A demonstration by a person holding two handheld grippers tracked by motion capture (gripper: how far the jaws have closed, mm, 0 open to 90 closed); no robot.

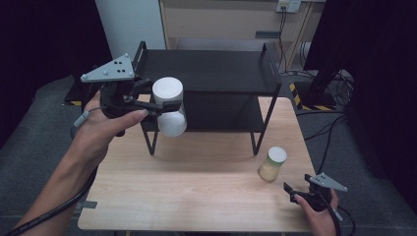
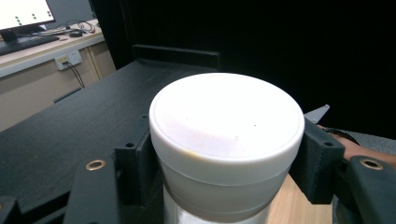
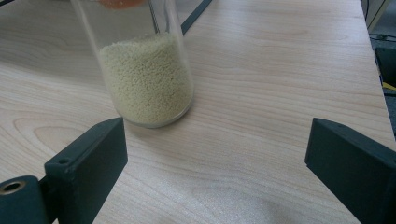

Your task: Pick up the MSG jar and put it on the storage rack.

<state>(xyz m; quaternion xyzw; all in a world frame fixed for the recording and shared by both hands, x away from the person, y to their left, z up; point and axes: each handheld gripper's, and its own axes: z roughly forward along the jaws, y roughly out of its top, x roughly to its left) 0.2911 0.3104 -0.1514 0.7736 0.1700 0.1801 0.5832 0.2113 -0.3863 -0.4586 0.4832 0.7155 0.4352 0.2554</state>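
My left gripper (image 1: 164,105) is shut on a white-lidded jar (image 1: 168,105) and holds it in the air at the front left corner of the black two-tier rack (image 1: 211,69). From the left gripper view the jar's white lid (image 2: 226,116) sits between the two black jaws, level with the rack's top shelf (image 2: 70,135). A second jar (image 1: 272,163), clear with pale yellow grains and a white lid, stands on the wooden table (image 1: 196,191) at the right. My right gripper (image 1: 295,194) rests open near the table's front right corner; the grain jar (image 3: 144,74) stands just beyond its left jaw.
The rack stands at the back of the table, both shelves bare. A white cabinet (image 1: 130,22) and a wall socket with cables (image 1: 287,6) lie behind it. Dark floor surrounds the table.
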